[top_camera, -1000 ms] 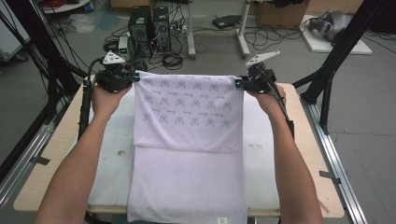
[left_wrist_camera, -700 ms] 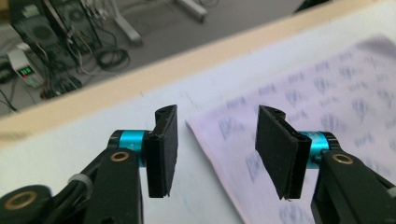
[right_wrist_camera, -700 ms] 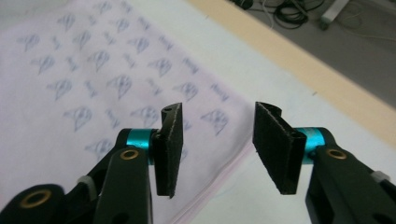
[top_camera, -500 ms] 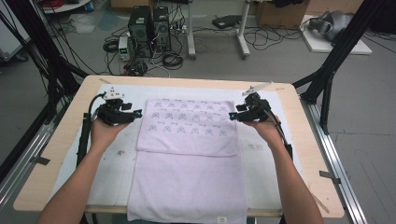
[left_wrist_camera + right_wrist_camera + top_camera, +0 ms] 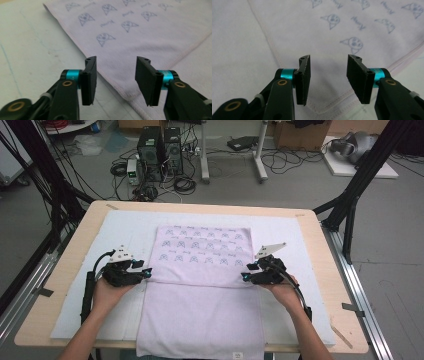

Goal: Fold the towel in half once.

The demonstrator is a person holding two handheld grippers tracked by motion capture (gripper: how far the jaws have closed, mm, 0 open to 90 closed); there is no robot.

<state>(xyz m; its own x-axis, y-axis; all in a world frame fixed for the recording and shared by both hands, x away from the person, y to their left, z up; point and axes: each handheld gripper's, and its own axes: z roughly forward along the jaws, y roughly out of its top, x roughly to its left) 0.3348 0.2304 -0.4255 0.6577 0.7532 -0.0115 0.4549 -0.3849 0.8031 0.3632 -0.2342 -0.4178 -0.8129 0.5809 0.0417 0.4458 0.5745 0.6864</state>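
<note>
A pale lilac towel point(image 5: 200, 320) lies on the white mat, its printed far half point(image 5: 205, 250) folded back over it. My left gripper point(image 5: 146, 272) is at the flap's near left corner and my right gripper point(image 5: 245, 276) at its near right corner. In the left gripper view the gripper point(image 5: 116, 75) stands open, with the towel corner point(image 5: 130, 92) low between the pads and not pinched. In the right gripper view the gripper point(image 5: 328, 75) is open over the hemmed corner point(image 5: 322, 107) in the same way. Both pairs of jaws have just been closing a little.
The white mat point(image 5: 285, 235) covers a wooden table point(image 5: 320, 220) with metal rails along both sides. Black frame legs point(image 5: 357, 190) stand at the far corners. Computer towers point(image 5: 160, 145) and cables sit on the floor beyond the far edge.
A second ago both grippers held the towel's edge raised at the far side. They came down toward the person, laying the printed half over the towel, and the jaws now stand apart.
</note>
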